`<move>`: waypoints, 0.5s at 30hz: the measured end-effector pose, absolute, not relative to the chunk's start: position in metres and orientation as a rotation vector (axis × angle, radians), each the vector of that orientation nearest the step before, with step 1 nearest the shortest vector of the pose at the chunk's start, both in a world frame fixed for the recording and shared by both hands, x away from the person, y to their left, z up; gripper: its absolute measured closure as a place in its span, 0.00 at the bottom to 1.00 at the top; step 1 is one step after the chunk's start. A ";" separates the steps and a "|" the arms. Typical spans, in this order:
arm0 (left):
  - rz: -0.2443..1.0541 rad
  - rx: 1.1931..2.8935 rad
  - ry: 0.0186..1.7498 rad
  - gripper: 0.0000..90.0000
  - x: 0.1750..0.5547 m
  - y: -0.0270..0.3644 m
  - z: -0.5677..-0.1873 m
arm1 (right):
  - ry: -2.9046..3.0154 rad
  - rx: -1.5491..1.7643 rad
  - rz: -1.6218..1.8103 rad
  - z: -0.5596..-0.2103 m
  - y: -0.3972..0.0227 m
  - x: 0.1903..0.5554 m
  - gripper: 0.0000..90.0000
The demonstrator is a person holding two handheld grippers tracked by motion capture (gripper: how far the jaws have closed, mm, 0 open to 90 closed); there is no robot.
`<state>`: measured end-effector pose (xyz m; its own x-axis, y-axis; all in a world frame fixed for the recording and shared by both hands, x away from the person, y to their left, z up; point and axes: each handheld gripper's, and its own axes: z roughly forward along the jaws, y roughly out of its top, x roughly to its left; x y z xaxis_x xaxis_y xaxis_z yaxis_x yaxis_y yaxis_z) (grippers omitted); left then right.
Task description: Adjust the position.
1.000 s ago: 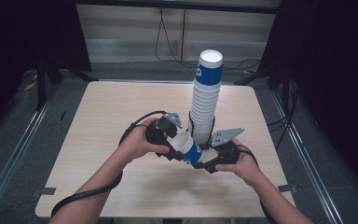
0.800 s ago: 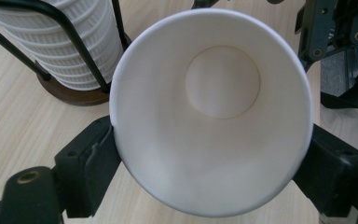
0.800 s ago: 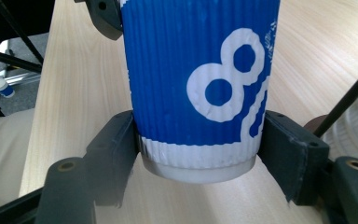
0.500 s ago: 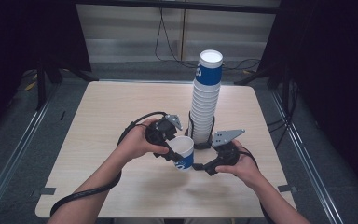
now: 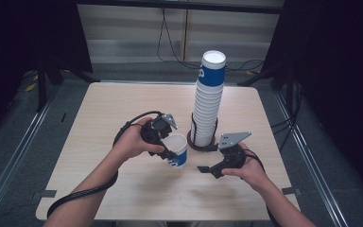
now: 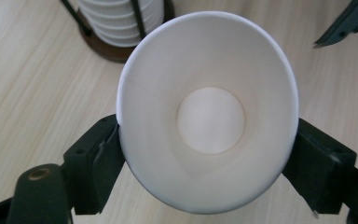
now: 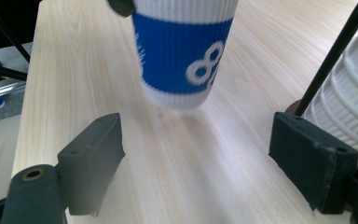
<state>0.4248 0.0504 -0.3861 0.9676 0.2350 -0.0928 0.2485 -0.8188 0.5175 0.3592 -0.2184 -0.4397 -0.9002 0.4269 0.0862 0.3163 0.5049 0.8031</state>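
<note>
right gripper (image 5: 207, 169) newly off cup (image 5: 176, 150), beside stack (image 5: 207, 111)

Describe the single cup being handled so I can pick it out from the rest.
Start at the tall cup stack in its holder on the table. Just left of its base, the left gripper holds one paper cup. It alone is separate, mouth up, with a blue band.

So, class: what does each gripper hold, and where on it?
Left gripper clamps the white-and-blue paper cup across its upper wall, near the rim; right gripper holds nothing.
</note>
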 end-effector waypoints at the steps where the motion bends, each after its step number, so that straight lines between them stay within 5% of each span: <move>1: -0.026 2.572 0.339 0.22 0.426 0.052 -0.387 | 2.616 0.652 1.355 -0.440 -0.219 0.359 0.19; 15: 0.013 2.582 0.440 0.21 0.436 0.078 -0.392 | 2.617 0.672 1.340 -0.442 -0.223 0.361 0.18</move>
<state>0.4357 0.0783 -0.3920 0.9472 0.3118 -0.0749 0.3069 -0.8141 0.4931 0.3610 -0.2229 -0.4421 -0.8933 0.4407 0.0888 0.3297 0.5079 0.7959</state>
